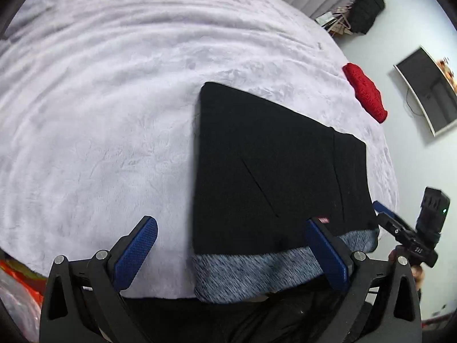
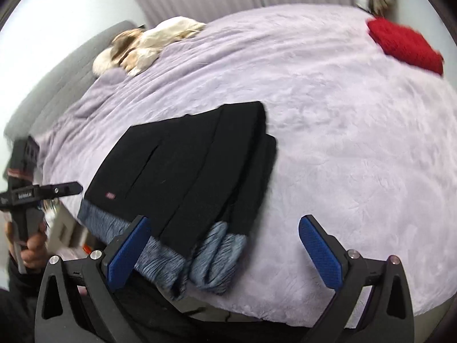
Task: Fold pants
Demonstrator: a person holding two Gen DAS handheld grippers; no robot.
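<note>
The black pants [image 1: 265, 165] lie folded in a flat rectangle on the lilac bedspread [image 1: 100, 114], their grey heathered waistband [image 1: 251, 268] at the near bed edge. My left gripper [image 1: 231, 254] is open and empty, hovering over the waistband. In the right wrist view the pants [image 2: 194, 165] lie left of centre with grey cuffs [image 2: 217, 260] bunched at the near edge. My right gripper [image 2: 225, 251] is open and empty above those cuffs. The right gripper also shows at the left wrist view's right edge [image 1: 385, 214], and the left gripper at the right wrist view's left edge [image 2: 65, 189].
A red knitted garment [image 2: 405, 44] lies at the bed's far right [image 1: 365, 91]. A cream and brown bundle [image 2: 145, 45] lies near the headboard. A wall screen [image 1: 428, 91] and a dark bag [image 1: 367, 7] stand beyond the bed.
</note>
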